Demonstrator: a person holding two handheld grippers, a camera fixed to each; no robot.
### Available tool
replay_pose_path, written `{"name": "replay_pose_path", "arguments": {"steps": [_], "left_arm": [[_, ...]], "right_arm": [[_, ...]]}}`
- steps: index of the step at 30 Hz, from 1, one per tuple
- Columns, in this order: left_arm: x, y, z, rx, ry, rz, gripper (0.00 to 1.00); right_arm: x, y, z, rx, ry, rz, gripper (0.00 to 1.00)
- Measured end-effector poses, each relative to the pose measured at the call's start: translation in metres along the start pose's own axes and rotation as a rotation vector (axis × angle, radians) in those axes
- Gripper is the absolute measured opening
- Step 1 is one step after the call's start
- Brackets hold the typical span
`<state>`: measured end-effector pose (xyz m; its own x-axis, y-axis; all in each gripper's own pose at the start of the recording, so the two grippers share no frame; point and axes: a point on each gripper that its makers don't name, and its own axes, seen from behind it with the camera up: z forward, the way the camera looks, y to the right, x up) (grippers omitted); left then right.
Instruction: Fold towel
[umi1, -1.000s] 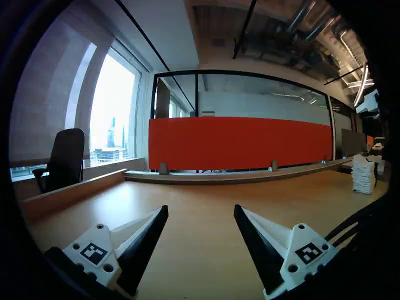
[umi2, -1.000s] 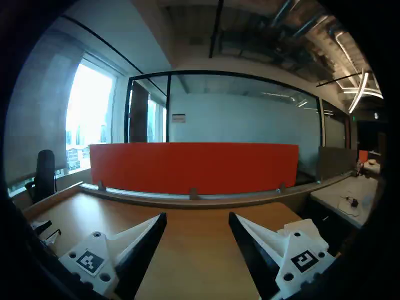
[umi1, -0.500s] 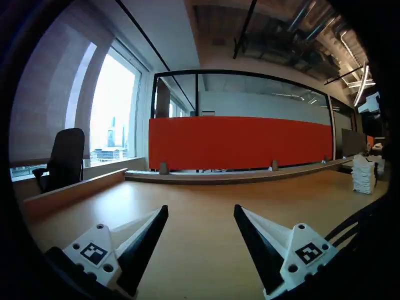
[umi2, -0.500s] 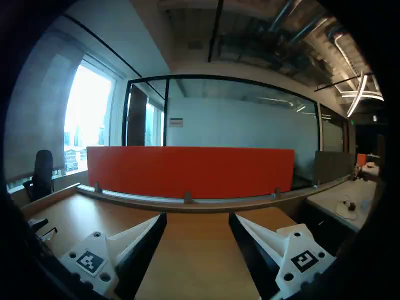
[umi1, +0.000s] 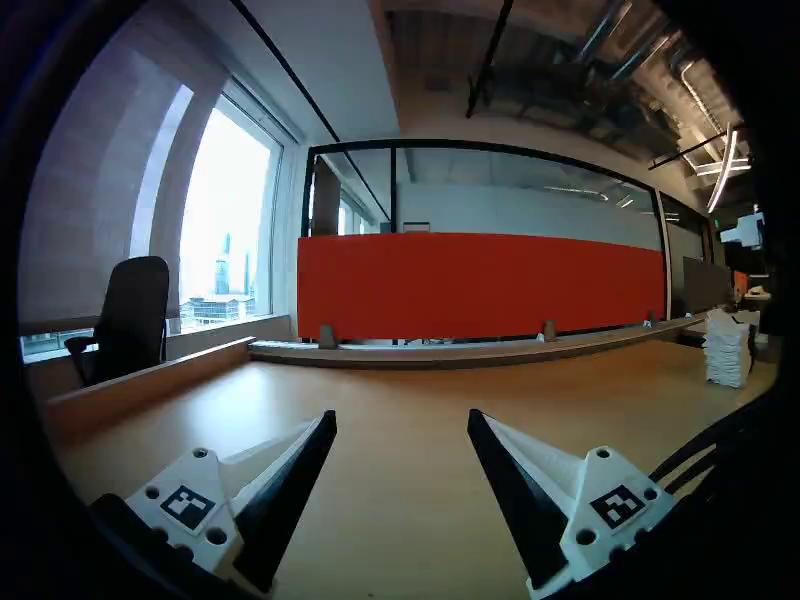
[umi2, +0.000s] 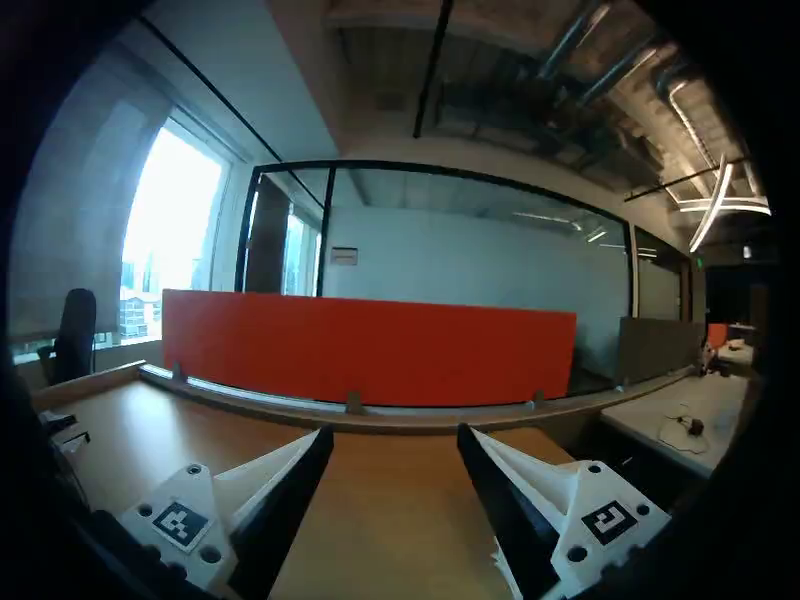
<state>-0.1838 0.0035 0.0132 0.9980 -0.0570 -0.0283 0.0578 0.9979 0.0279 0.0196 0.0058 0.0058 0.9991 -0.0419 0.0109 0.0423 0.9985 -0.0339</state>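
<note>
Daylight comes through the window (umi1: 225, 240) to the left of the red partition (umi1: 480, 285). A black chair (umi1: 128, 318) is parked further left again, out of the working area. On the near side of the partition the wooden table (umi1: 400, 520) runs bare toward the camera. The left claw (umi1: 400, 415) hovers low over that wood, pointed squarely at the partition, its two fingers spread wide with nothing between them. I take this as a waiting pose, kept level and open so it can come down on cloth once some is laid out. Off the partition's right end, on the same table, stands a stack of white folded cloth (umi1: 728, 348), most likely the towels. It is well apart from the left claw, probably kept to the side so the middle of the table is free for folding.

In the right gripper view the partition again lies ahead, across the wood from the right claw (umi2: 395, 431). This claw is likewise spread and grips nothing. It seems tipped a little upward, since much ceiling is in sight. Past the partition's right end a second table (umi2: 690, 420) carries a small cable. By my judgement, folding has not begun: a towel must first be fetched from the stack and spread on the wood in front of the partition.
</note>
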Motion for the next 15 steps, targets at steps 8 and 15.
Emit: {"name": "replay_pose_path", "arguments": {"steps": [8,15], "left_arm": [[0.0,0.001,0.0,0.0,0.0,0.001,0.97],[0.0,0.002,0.0,0.0,0.0,0.0,0.98]], "right_arm": [[-0.033,0.007,0.003,0.005,-0.004,0.051,0.96],[-0.07,0.014,0.003,0.005,-0.015,0.055,0.96]]}}
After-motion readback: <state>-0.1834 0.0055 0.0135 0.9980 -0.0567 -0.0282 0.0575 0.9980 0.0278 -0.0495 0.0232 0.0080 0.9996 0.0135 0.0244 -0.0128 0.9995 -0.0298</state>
